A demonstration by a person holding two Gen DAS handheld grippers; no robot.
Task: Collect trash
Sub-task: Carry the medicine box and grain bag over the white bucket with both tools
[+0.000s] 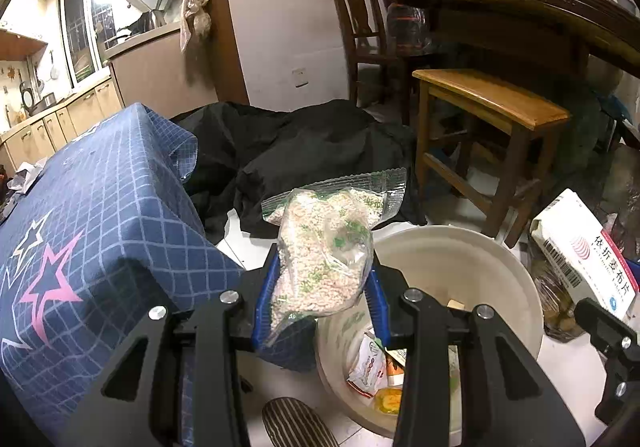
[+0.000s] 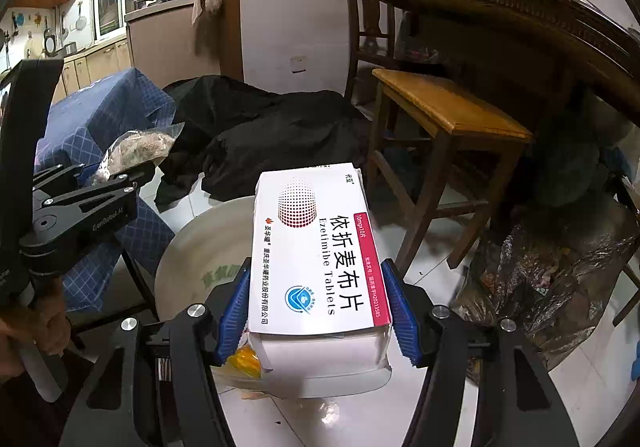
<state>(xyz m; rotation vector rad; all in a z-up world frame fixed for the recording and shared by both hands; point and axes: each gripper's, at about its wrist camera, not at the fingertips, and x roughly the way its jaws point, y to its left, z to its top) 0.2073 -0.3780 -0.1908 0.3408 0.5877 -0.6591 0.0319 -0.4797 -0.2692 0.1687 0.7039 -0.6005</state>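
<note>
Left tool point(image 1: 320, 287) grips pellet bag point(image 1: 324, 247); right tool point(image 2: 320, 311) grips tablet box point(image 2: 316, 247).

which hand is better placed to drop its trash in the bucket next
Left, probably. The left gripper holds the bag at the rim of the bucket, its lower end hanging over the opening. The right gripper holds the box nearer the bucket's far side.

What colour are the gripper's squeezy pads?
Blue pads, clearest in the right wrist view.
</note>
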